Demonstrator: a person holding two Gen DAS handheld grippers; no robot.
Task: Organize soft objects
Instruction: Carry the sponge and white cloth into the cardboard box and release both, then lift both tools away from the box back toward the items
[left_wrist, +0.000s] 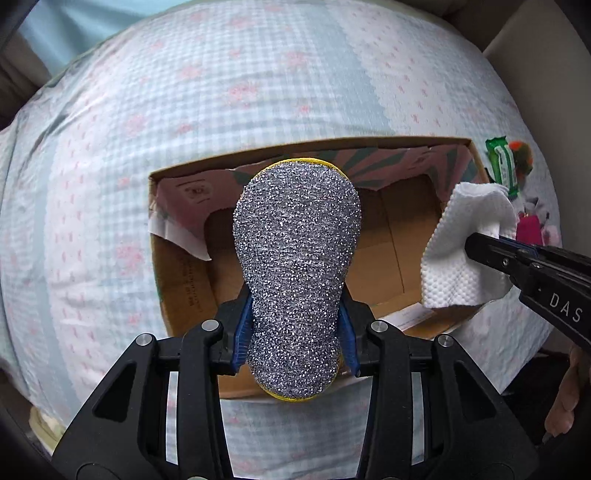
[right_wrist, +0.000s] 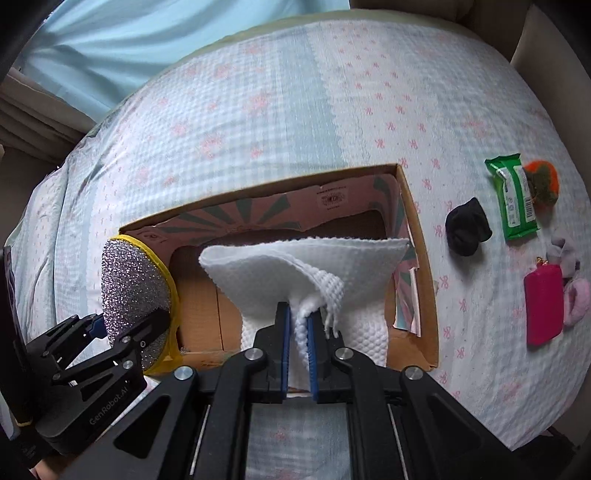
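My left gripper (left_wrist: 295, 306) is shut on a silver glittery scrub sponge (left_wrist: 297, 236) with a yellow rim, held above the open cardboard box (left_wrist: 177, 295). The sponge also shows at the left of the right wrist view (right_wrist: 133, 280). My right gripper (right_wrist: 297, 325) is shut on a white textured cloth (right_wrist: 314, 273), held over the box (right_wrist: 424, 280). In the left wrist view the cloth (left_wrist: 469, 258) hangs at the box's right edge, pinched by the right gripper (left_wrist: 476, 243).
The box lies on a bed with a blue checked floral sheet (right_wrist: 295, 110). Right of the box lie a black sock (right_wrist: 467, 227), a green wipes pack (right_wrist: 511, 197), an orange-green pompom (right_wrist: 543, 181), a pink pouch (right_wrist: 543, 308) and pale plush items (right_wrist: 572, 284).
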